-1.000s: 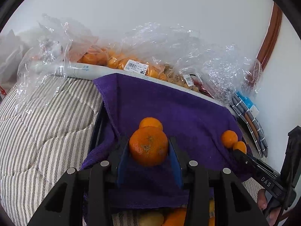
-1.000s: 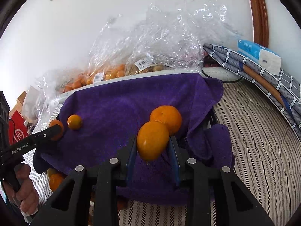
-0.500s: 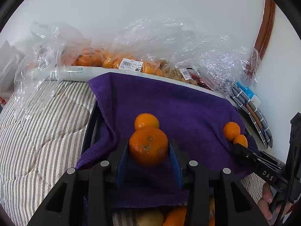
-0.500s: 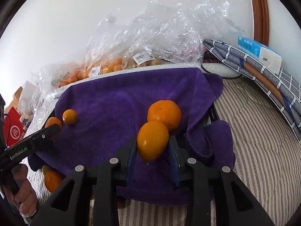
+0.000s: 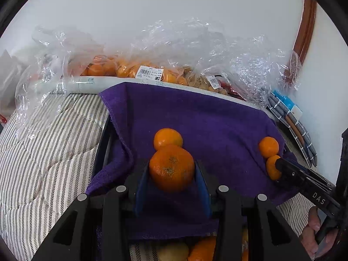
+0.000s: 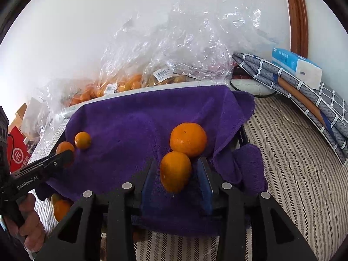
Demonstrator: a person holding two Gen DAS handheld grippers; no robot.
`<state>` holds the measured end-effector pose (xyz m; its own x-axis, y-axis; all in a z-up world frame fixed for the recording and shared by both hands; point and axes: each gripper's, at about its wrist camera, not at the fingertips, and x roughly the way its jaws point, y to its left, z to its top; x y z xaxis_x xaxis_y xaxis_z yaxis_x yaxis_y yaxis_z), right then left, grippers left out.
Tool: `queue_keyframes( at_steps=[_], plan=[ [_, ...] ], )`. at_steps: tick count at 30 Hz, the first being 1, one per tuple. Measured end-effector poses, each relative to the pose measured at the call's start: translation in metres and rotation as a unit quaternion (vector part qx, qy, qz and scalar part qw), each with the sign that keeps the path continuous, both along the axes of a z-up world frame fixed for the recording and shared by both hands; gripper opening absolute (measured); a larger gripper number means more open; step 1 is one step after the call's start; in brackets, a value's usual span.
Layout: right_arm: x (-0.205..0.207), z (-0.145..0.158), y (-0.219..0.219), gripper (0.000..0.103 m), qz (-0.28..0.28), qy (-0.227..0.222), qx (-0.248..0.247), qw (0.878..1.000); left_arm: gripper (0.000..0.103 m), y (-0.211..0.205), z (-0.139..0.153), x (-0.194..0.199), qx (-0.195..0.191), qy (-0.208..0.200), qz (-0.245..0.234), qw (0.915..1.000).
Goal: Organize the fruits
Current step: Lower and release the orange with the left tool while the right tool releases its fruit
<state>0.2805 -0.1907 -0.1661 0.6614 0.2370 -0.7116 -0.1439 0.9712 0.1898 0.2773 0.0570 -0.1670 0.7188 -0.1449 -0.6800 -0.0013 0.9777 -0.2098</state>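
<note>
A: How do the fruits look?

B: The left gripper (image 5: 171, 171) is pinching a round mandarin (image 5: 171, 168) with dimpled deep-orange skin and a small stem scar facing the camera. The right gripper (image 6: 175, 174) is pinching a smoother, more oval orange fruit (image 6: 175, 171), lighter in colour.

A: Where do they sit relative to the fingers?

B: Each fruit is between the two blue pads, touching both, near the tips. In the left wrist view a second mandarin (image 5: 168, 138) lies on the purple towel (image 5: 202, 117) just behind the held one, at 12 o'clock. In the right wrist view a bigger mandarin (image 6: 188, 139) lies just beyond the held fruit, at 1 o'clock, almost touching it; I cannot tell if they really touch.

A: And the surface and the room?

B: The purple towel is spread over a raised frame on a striped bed cover (image 6: 293, 152). Behind it, at 12 o'clock, clear plastic bags of fruit (image 5: 139, 69) with price labels stand along a white wall (image 5: 174, 10). At 2 o'clock in the right wrist view a folded grey checked cloth (image 6: 304, 95) carries a blue and white tissue pack (image 6: 295, 65). More fruit (image 5: 202, 250) lies under the near edge of the towel, at 6 o'clock.
</note>
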Motion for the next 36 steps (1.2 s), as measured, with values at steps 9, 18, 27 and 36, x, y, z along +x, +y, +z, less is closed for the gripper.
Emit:
queue_keyframes(
  at_steps=[9, 18, 27, 36],
  plan=[
    [-0.005, 0.004, 0.001, 0.047, 0.001, -0.018, 0.013, 1.000, 0.040, -0.003, -0.001, 0.003, 0.010, 0.004, -0.009, 0.9999],
    [-0.010, 0.008, 0.001, 0.047, -0.002, -0.034, 0.011, 0.999, 0.052, 0.001, 0.002, 0.000, -0.010, -0.006, -0.006, 0.9999],
    [-0.016, 0.016, -0.004, 0.048, -0.016, -0.052, 0.024, 0.998, 0.055, 0.003, 0.006, -0.006, -0.018, -0.023, -0.001, 0.9996],
    [-0.027, 0.033, -0.005, 0.048, -0.011, -0.063, 0.027, 0.998, 0.058, -0.001, 0.017, -0.025, 0.000, -0.081, -0.006, 0.9967]
  ],
)
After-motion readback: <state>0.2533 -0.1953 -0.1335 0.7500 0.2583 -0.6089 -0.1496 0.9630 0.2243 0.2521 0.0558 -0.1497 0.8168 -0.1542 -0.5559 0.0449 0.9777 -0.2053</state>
